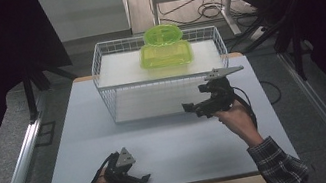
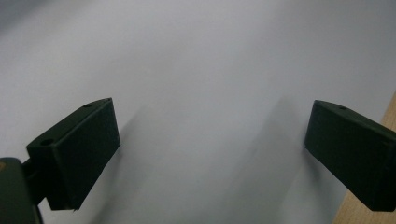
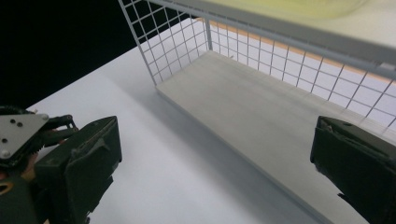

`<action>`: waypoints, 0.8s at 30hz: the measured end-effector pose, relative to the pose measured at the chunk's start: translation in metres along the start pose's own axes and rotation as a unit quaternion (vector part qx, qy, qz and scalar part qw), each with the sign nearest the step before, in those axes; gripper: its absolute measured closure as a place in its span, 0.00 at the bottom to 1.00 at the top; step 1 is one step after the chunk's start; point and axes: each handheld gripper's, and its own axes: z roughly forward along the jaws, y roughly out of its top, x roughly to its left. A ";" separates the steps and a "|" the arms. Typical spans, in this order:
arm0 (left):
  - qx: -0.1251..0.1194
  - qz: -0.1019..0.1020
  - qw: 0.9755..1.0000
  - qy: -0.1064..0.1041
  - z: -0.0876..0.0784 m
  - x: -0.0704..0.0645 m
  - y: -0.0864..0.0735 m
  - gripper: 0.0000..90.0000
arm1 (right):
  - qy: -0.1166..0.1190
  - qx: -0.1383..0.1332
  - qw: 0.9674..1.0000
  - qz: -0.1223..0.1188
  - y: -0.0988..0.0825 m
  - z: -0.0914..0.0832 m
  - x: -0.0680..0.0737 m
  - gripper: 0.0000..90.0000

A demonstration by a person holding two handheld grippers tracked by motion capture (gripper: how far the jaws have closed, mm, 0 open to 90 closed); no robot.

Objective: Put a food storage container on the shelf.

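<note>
The green container (image 1: 165, 53) sits on the top shelf of the white wire rack (image 1: 110, 96), toward the far right of that shelf, with a round green lid (image 1: 162, 34) propped or resting at its far edge. Its long axis runs left to right, parallel to the rack's near rim. The right gripper (image 1: 193, 108) is held up off the table (image 1: 170, 146) just in front of the rack's near right corner, pointing leftward and slightly toward the rack, its jaws standing well apart with nothing between them; in the right gripper view they frame the rack's lower shelf (image 3: 261, 112), while the top shelf with a sliver of green passes overhead. So the container lies up, farther and a little to the left of this gripper, and reaching it would, by my judgement, mean lifting above the rack's rim and going in from the near side across the container's short width. The left gripper (image 1: 142, 180) rests low at the near left edge of the table, jaws also wide apart over bare tabletop (image 2: 210, 70), and is well apart from the rack. The right hand (image 1: 235, 118) is plainly the nearer one to the container.
</note>
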 end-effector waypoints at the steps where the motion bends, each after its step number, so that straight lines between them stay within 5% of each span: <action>1: 0.000 0.000 1.000 0.000 0.000 0.000 0.000 0.03 | 0.000 0.000 1.000 0.001 -0.002 0.000 0.001 0.02; 24: -0.018 -0.011 1.000 0.005 -0.004 0.003 0.000 0.03 | -0.033 0.026 0.999 0.001 -0.063 0.006 0.000 0.00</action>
